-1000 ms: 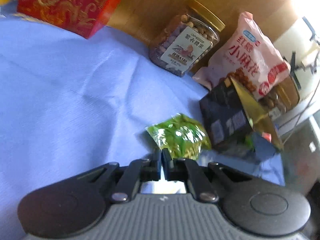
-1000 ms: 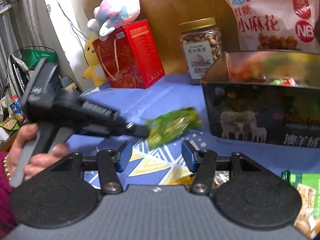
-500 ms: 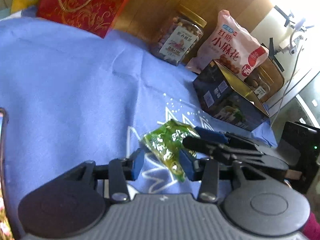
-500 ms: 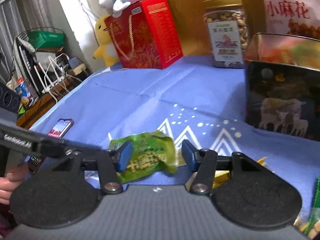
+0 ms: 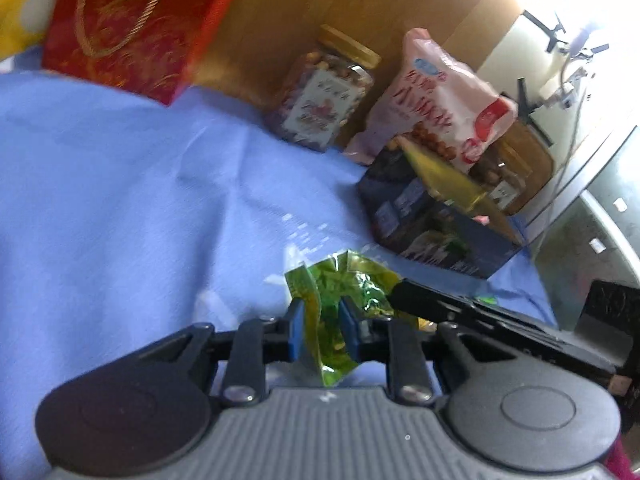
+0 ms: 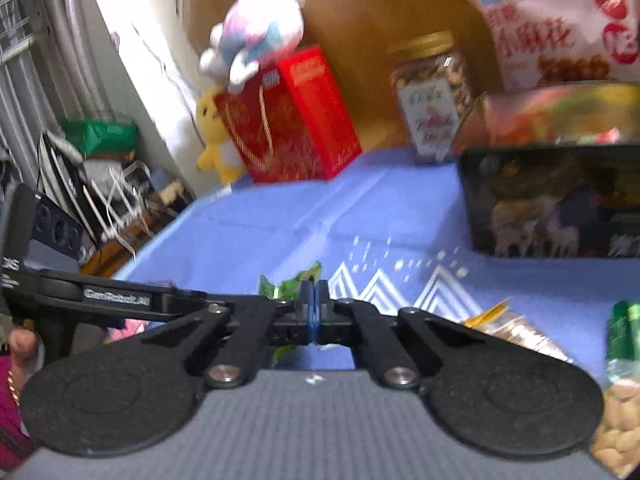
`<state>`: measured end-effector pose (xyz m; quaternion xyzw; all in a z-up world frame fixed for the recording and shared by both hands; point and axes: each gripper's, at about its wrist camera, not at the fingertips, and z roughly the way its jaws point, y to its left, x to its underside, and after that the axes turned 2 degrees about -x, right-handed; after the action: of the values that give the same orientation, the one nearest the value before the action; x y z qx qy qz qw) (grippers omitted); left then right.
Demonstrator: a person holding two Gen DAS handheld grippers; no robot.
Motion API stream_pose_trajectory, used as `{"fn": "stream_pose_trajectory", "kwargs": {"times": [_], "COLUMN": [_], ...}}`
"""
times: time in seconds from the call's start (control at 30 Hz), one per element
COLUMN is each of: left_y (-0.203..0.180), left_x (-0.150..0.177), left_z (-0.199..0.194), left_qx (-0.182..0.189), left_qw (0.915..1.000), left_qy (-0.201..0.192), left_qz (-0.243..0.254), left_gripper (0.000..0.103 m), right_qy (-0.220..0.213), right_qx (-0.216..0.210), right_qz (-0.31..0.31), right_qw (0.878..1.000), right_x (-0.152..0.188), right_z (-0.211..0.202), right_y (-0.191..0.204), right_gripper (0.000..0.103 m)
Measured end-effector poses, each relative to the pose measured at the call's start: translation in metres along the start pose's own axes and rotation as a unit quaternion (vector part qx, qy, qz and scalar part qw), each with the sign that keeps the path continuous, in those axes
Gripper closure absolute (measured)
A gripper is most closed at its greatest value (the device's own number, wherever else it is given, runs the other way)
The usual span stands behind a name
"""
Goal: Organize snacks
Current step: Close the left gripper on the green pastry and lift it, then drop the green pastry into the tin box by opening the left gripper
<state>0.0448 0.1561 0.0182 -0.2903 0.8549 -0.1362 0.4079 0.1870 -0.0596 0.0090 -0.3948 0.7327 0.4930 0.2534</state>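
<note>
Two grippers meet over one green snack packet [image 5: 344,300], which hangs just above the blue tablecloth [image 5: 120,200] near you. Your right gripper [image 6: 314,300] has its blue pads pressed tightly together on an edge of the packet, so only a little crumpled green foil [image 6: 292,284] shows past the fingertips in its own view. Your left gripper [image 5: 320,328] has its two blue pads standing a little apart, one on each side of the packet; the foil passes between them and looks lightly touched, but you cannot tell whether they truly pinch it. In the left view, the right gripper's black finger reaches in from the right and meets the packet's far corner. Beyond the packet, toward the right, sits a dark open box [image 5: 432,224] with a shiny gold inner flap and animal pictures on its side [image 6: 552,208]. Behind the box leans a pink snack bag [image 5: 444,112] with red lettering, and beside it stands a clear nut jar [image 5: 320,104] with a gold lid. Farther left is a red gift bag [image 6: 292,128] with a gold cord handle; a pastel plush toy [image 6: 256,36] rests on top and a yellow plush [image 6: 214,136] sits beside it. At the right view's lower right edge lie more snack packs [image 6: 516,328], including one showing nuts [image 6: 616,428].
</note>
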Motion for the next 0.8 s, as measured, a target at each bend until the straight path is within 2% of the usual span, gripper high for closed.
{"fn": "stream_pose_trajectory", "kwargs": {"times": [0.13,0.27,0.43,0.6,0.73,0.77,0.8], "left_y": [-0.036,-0.085,-0.139,-0.177,-0.192,-0.193,-0.193], "left_x": [-0.028,-0.061,-0.087,-0.097,-0.092,-0.090,-0.088], "left_z": [0.007,0.028,0.076,0.138,0.173,0.179,0.182], "left_qx": [0.026,0.051,0.079,0.085,0.068,0.058,0.053], "left_qw": [0.9985,0.9929,0.9863,0.9823,0.9804,0.9805,0.9804], "left_qy": [-0.022,-0.046,-0.038,-0.011,0.007,0.011,0.014], "left_qz": [0.042,0.097,0.140,0.167,0.185,0.187,0.189], "left_gripper": [0.084,0.084,0.084,0.084,0.082,0.079,0.078], "right_qy": [-0.061,-0.124,-0.179,-0.197,-0.198,-0.199,-0.198], "right_qx": [0.033,0.076,0.144,0.208,0.251,0.259,0.267], "right_qz": [-0.023,-0.036,-0.040,-0.031,-0.026,-0.028,-0.030], "right_qw": [0.997,0.989,0.973,0.958,0.947,0.945,0.943], "right_x": [-0.017,-0.036,-0.053,-0.058,-0.052,-0.049,-0.047], "right_z": [-0.028,-0.055,-0.081,-0.091,-0.088,-0.085,-0.087], "right_y": [-0.001,-0.015,-0.048,-0.089,-0.113,-0.117,-0.119], "right_gripper": [0.100,0.100,0.100,0.099,0.095,0.092,0.085]}}
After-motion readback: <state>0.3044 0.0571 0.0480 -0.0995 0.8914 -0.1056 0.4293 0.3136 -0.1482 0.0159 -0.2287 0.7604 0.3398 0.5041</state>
